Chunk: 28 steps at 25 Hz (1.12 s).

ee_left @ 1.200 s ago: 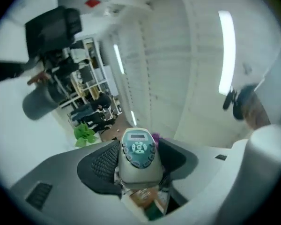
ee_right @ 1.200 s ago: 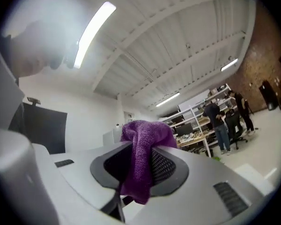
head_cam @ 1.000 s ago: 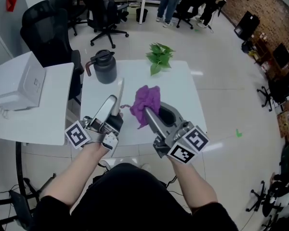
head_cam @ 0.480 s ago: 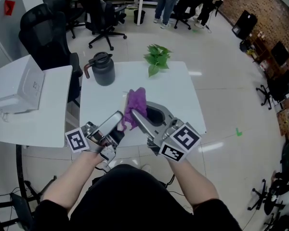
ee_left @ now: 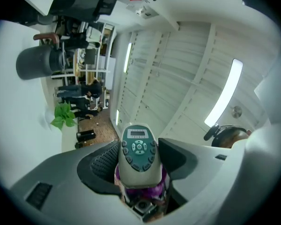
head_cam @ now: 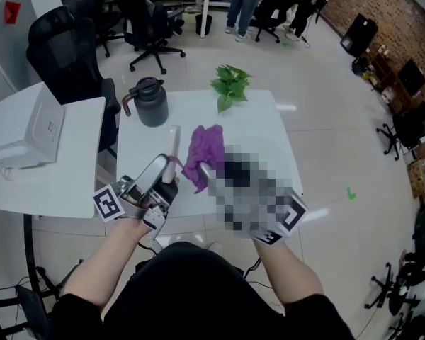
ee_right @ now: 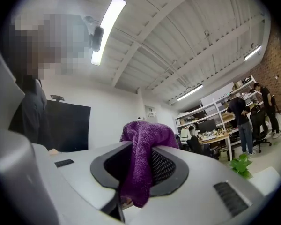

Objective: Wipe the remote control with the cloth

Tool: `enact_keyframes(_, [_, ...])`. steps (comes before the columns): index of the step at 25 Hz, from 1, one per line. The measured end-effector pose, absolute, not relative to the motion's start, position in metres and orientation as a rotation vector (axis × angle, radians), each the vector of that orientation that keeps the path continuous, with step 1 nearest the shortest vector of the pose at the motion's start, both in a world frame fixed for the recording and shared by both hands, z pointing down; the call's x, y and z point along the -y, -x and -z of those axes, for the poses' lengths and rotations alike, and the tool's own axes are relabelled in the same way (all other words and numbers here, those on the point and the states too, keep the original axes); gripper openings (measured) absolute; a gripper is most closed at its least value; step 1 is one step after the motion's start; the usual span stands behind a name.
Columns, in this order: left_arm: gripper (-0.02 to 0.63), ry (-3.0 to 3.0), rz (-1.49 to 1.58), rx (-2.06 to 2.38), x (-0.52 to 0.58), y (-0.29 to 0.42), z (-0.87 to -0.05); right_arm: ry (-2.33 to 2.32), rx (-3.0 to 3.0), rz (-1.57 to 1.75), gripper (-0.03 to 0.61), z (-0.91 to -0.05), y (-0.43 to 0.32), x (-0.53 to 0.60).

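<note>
Left tongs (ee_left: pixel 140 172): wide, clamped on the lower end of the remote control (ee_left: pixel 138 149).
Right tongs (ee_right: pixel 138 165): narrow, pinching a fold of the purple cloth (head_cam: pixel 208 149).
Position: remote at centre-left of the head view, raised over the tabletop (head_cam: pixel 262 129), cloth just right of it.
Risk: sideways wiping pressure likely levers the end-held remote out of its grip; a cloth corner beneath it may snag.

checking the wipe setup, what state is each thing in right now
remote control: clamped in the left claw, off the table, buttons toward its camera
cloth: bunched, pinched in the right claw
left claw: shut on the remote control
right claw: shut on the cloth
jug: upright on the table, lid on
</note>
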<state>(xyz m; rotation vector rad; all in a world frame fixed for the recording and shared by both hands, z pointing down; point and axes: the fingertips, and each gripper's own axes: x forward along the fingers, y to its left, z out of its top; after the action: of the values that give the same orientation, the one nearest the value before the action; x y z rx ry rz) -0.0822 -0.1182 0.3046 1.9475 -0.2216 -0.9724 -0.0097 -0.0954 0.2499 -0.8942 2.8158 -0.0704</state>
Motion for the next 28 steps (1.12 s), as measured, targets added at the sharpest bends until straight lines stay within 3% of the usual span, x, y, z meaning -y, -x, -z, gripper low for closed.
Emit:
enact_keyframes(6, [0.255, -1.987, 0.978, 0.217, 0.124, 0.086, -0.288, 0.733, -2.939, 0.145, 0.110, -0.289, 0.056, 0.068])
enact_keyframes(17, [0.255, -2.310, 0.464, 0.254, 0.081, 0.061, -0.347, 0.971, -2.823, 0.086, 0.110, -0.260, -0.003, 0.106])
enact_keyframes(28, [0.255, -2.416, -0.487, 1.110, 0.132, 0.115, -0.552, 1.372, -2.876, 0.238, 0.110, -0.345, -0.059, 0.102])
